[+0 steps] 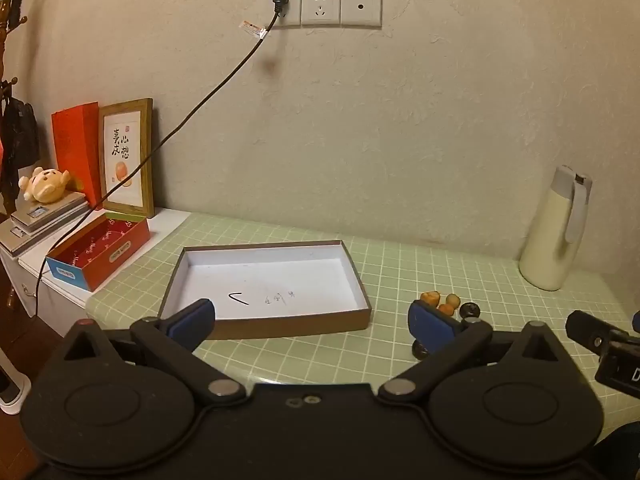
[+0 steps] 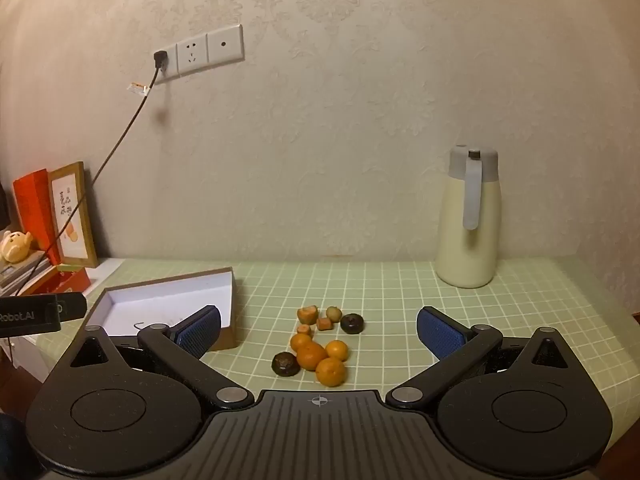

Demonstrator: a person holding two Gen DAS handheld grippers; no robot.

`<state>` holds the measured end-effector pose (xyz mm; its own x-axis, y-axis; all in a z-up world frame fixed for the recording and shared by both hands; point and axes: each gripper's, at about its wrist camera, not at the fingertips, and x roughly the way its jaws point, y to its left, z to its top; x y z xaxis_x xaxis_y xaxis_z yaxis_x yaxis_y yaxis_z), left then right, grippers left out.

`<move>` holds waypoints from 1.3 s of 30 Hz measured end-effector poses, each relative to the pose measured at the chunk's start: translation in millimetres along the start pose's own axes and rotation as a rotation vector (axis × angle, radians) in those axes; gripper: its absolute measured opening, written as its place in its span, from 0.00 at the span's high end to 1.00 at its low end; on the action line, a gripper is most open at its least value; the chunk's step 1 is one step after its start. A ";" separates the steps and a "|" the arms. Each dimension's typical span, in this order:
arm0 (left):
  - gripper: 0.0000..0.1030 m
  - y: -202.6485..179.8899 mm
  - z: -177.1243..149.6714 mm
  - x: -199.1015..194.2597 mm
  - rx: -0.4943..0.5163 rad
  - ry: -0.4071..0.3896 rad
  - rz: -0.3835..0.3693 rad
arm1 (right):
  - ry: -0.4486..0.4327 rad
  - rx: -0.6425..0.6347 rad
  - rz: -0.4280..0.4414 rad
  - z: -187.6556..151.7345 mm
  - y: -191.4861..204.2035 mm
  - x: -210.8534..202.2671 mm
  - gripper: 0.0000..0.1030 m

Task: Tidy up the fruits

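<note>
Two grippers hovering over a green checked mat (image 2: 400,300) before any fruit is picked

An empty shallow box (image 1: 264,276) is waiting left as the likely destination; right gripper (image 2: 319,330) and left gripper (image 1: 311,320) are both hanging spread wide, holding nothing; the fruits (image 2: 316,344) are lying clustered beside the box

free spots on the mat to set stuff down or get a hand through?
Bare mat between the fruit cluster and the flask. The shallow box holds nothing. Narrow bare lane between box and fruit. Crowded: the cluster itself and the left end by the red box.
</note>
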<state>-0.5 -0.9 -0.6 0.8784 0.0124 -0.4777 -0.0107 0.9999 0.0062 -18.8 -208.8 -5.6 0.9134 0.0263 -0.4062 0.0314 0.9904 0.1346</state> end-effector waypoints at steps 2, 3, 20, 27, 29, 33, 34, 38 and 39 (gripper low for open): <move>0.06 -1.6 -1.9 -1.6 0.027 -0.006 0.013 | -0.001 0.008 0.012 0.9 1.5 -0.1 0.00; 0.06 3.0 -3.2 -7.4 0.014 -0.030 0.006 | -0.002 0.009 0.017 1.2 2.4 -0.3 0.00; 0.06 3.9 1.0 1.3 0.010 0.006 0.011 | 0.017 0.001 0.008 2.0 3.8 4.3 0.00; 0.06 4.4 0.7 3.0 0.011 0.010 0.010 | 0.019 0.010 0.010 1.2 3.4 3.3 0.00; 0.06 5.4 0.5 4.0 0.008 0.013 0.009 | 0.023 0.008 0.009 2.2 4.1 4.5 0.00; 0.06 4.8 -1.6 4.5 0.002 0.013 0.011 | 0.025 0.000 0.011 -0.3 5.6 4.9 0.00; 0.06 4.6 -1.4 4.5 0.002 0.013 0.012 | 0.026 0.000 0.013 -0.2 5.7 5.2 0.00; 0.06 4.5 -1.4 4.5 0.001 0.013 0.011 | 0.030 0.000 0.014 -0.2 6.1 6.0 0.00; 0.06 4.6 -1.6 4.7 0.000 0.013 0.010 | 0.030 0.000 0.014 -0.2 6.3 6.1 0.00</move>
<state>2.8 3.7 -4.2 0.8718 0.0225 -0.4894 -0.0196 0.9997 0.0109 -13.1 -202.3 -7.4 0.9012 0.0444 -0.4312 0.0184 0.9899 0.1404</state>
